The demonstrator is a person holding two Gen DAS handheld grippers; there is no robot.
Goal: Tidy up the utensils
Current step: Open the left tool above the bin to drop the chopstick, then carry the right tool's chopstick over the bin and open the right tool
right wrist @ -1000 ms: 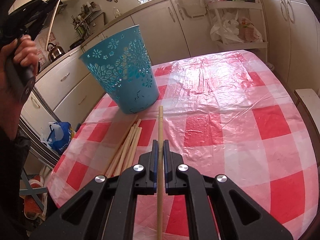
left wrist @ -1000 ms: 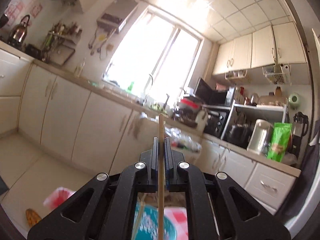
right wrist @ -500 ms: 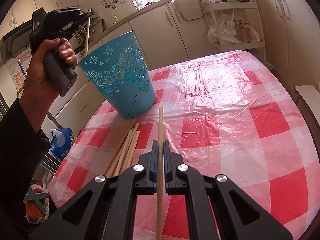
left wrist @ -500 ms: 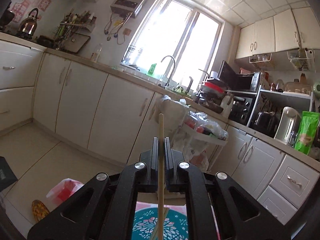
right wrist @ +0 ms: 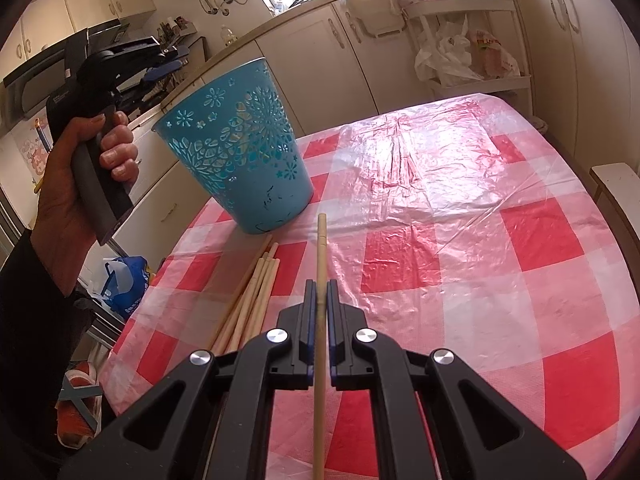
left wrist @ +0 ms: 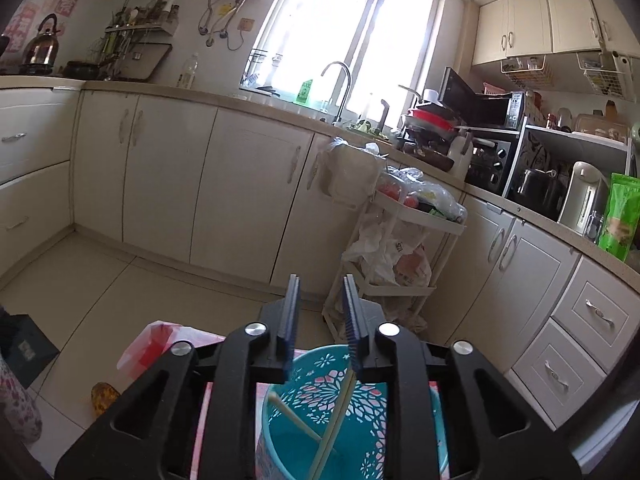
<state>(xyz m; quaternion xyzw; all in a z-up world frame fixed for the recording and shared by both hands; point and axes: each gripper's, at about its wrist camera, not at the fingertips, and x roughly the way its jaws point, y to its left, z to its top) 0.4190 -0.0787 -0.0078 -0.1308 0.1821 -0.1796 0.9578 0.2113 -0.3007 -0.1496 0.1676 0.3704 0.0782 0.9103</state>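
In the left wrist view my left gripper (left wrist: 322, 292) hovers over the turquoise cut-out bucket (left wrist: 404, 412), and its jaws are opening with nothing pressed between the pads. Two wooden chopsticks (left wrist: 334, 428) lean inside the bucket, the upper end of one just under the right pad. In the right wrist view my right gripper (right wrist: 319, 286) is shut on a single chopstick (right wrist: 320, 248) that points toward the bucket (right wrist: 240, 160). A bundle of several chopsticks (right wrist: 252, 300) lies on the checked tablecloth (right wrist: 460, 240) left of it. A hand holds the left gripper (right wrist: 178, 58) above the bucket's rim.
A white trolley (left wrist: 404, 240) with plastic bags stands by the cream cabinets beyond the table. A chair edge (right wrist: 616, 184) shows at the table's right side. A blue bag (right wrist: 124, 284) and shoes lie on the floor at the left.
The left gripper came down over the bucket, tipped lower and opened its jaws; the chopstick it held now lies in the bucket. The right gripper stayed still with its chopstick.
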